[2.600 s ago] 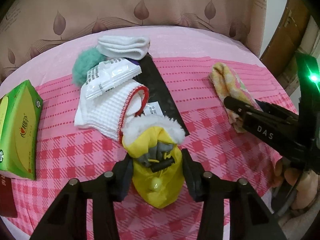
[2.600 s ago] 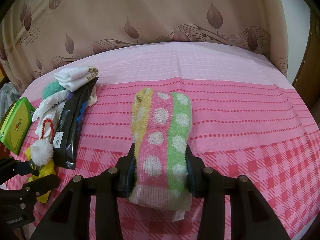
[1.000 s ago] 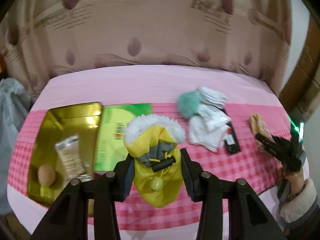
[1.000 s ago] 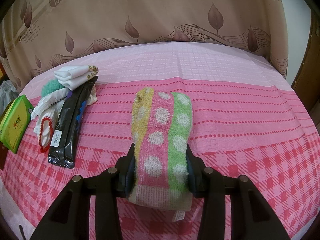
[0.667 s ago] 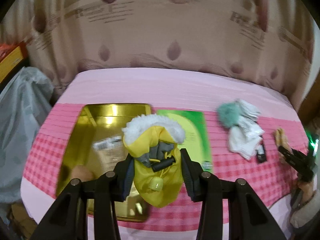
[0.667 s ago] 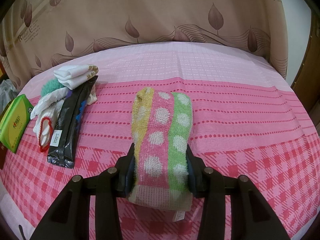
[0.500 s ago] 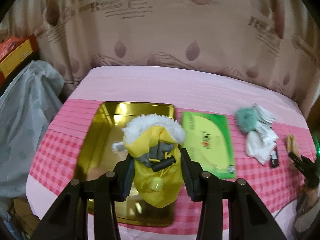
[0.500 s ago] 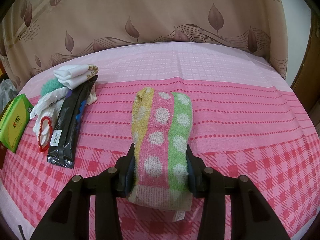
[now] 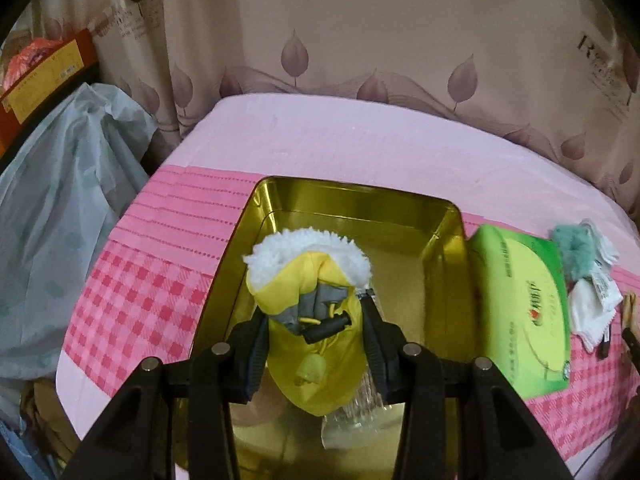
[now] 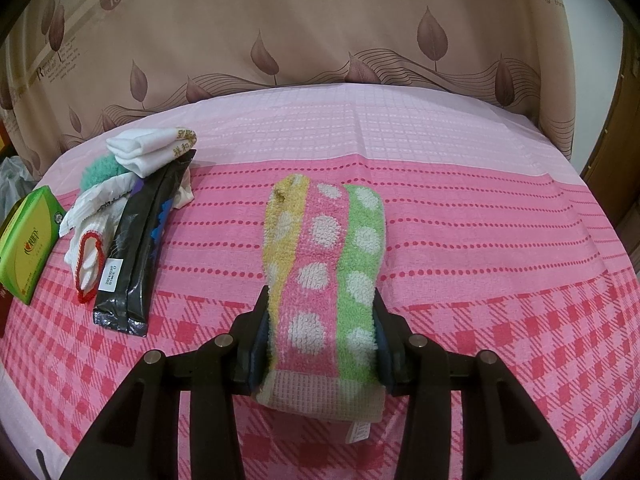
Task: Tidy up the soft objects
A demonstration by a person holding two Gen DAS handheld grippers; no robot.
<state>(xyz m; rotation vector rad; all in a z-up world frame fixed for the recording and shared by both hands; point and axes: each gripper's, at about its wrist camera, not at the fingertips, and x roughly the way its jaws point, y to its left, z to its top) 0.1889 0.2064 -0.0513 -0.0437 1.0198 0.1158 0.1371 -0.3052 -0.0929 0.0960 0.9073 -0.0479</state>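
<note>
Holding yellow toy point(image 9: 310, 320) in left claw point(image 9: 316, 344) over gold tin point(image 9: 448, 240), squeezing towel point(image 10: 324, 264) in right claw point(image 10: 322, 344) on bed point(image 10: 480, 240), leaving socks point(image 10: 148, 152) unsorted.

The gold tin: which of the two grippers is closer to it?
Left. The left gripper hangs right over the gold tin, clamping a yellow toy coat. The right gripper holds a striped towel well off to the right.

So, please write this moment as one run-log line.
left claw: holds yellow toy above gold tin | right claw: holds dotted towel
</note>
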